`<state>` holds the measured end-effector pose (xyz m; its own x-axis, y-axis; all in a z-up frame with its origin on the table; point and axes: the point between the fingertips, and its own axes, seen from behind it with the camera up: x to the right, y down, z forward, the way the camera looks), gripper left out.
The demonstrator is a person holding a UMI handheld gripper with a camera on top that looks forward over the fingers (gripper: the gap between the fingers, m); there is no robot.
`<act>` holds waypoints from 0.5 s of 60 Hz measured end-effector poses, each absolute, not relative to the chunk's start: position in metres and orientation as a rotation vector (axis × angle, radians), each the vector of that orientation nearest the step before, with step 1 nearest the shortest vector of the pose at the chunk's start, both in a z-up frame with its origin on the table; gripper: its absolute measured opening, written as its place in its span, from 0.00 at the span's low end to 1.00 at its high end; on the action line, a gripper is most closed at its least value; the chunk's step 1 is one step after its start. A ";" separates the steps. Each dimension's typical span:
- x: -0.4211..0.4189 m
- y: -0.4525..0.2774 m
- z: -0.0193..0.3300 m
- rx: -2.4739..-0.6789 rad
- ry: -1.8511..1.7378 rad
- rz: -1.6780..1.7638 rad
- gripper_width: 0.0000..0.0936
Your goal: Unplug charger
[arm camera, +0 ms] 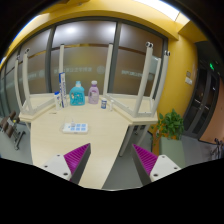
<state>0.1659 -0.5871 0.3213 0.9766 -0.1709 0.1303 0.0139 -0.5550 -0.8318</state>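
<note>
With its 2 magenta pads (78, 154) set wide apart, the gripper (110, 160) holds nothing above a pale yellow table (95, 150). Beyond the fingers lies a white power strip (76, 127); charger cannot be made out. Farther: blue bottle (77, 95), pink bottle (94, 93), glass partition (85, 60), potted plant (171, 124) beside it.

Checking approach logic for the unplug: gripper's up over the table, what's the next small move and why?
Probably move forward and down toward the white item lying on the table, likely the charger, though I can't confirm it. The gripper is open, holds nothing, and that item sits well beyond its fingers, short of the bottles.
</note>
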 end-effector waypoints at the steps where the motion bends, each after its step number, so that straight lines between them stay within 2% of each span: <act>1: 0.166 -0.587 0.321 -2.149 0.113 -0.243 0.91; 8: 0.166 -0.582 0.304 -2.175 0.122 -0.248 0.90; 14: 0.164 -0.572 0.274 -2.208 0.113 -0.260 0.91; 22: 0.134 -0.555 0.222 -2.244 0.077 -0.249 0.91; 30: 0.060 -0.509 0.162 -2.271 0.035 -0.142 0.91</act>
